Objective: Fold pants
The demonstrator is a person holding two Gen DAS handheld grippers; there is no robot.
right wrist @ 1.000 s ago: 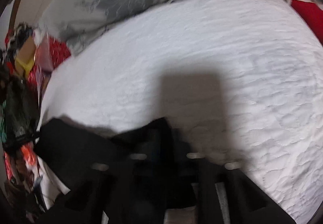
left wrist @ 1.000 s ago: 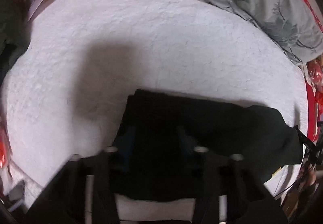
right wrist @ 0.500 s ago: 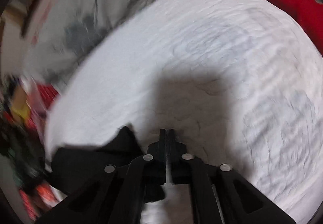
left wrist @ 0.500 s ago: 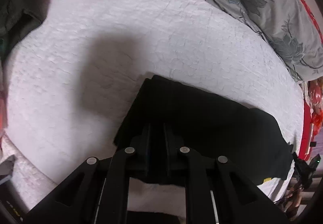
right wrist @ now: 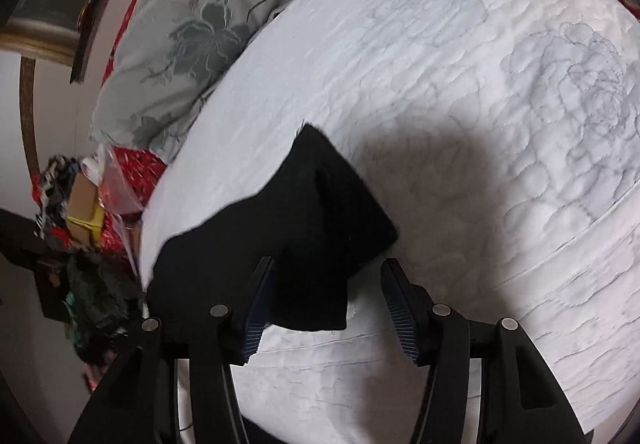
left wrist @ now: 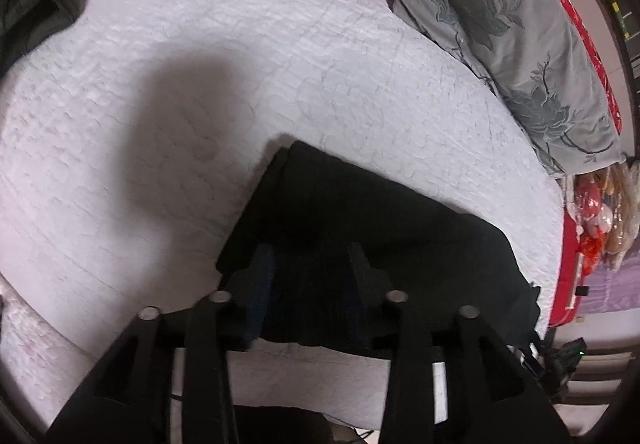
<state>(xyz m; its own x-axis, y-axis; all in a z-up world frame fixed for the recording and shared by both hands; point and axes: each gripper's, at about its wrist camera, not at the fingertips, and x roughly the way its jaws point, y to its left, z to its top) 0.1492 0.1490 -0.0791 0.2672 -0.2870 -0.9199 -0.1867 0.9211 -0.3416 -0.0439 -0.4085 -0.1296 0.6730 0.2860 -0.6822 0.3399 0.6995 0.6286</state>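
Across the near part of the white quilted bed the black pants lie folded into a block, long axis running left to right. Left gripper hangs over its left end, right gripper over its right corner; both have just been opening, cloth between unpressed pads.

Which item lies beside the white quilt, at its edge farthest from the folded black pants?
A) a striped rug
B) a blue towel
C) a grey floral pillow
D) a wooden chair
C: a grey floral pillow lies along the white quilt, away from the black pants.
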